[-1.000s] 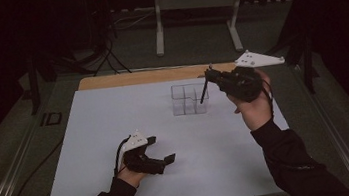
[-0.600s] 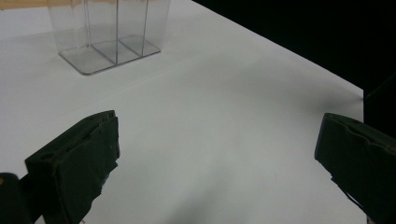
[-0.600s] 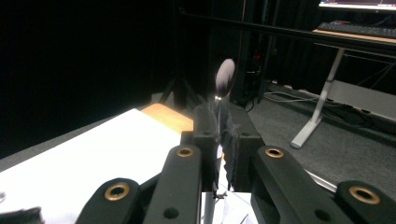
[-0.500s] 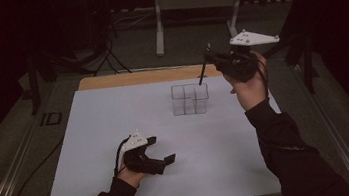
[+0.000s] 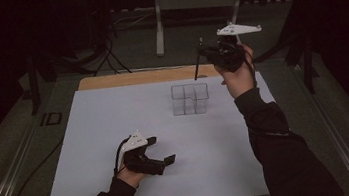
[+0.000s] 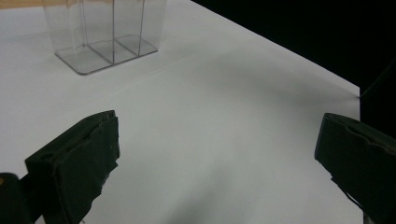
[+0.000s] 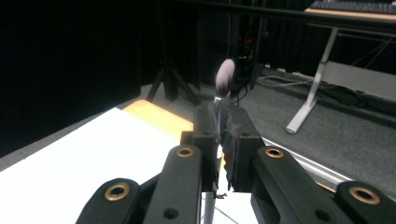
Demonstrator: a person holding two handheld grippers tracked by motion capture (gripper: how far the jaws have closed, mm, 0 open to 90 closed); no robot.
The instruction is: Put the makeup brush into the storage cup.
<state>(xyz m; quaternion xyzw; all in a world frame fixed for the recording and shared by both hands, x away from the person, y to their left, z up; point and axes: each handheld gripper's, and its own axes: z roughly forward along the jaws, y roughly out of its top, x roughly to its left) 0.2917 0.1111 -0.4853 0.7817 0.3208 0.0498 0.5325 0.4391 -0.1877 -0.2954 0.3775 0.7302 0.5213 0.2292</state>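
Raised since the earlier frames, the right claw (image 5: 206, 54) now sits at upper right of the high view, beyond the bench's (image 5: 114, 115) far edge, clenched on a slim brush (image 7: 223, 79) whose bristle tip points up. Nearer, at lower left, the left claw (image 5: 161, 152) rests unmoved, jaws spread wide. Between them stands the clear compartment box (image 5: 190, 98), mid-frame.

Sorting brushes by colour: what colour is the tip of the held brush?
Pale pinkish-lilac bristles, clearest in the right gripper view.
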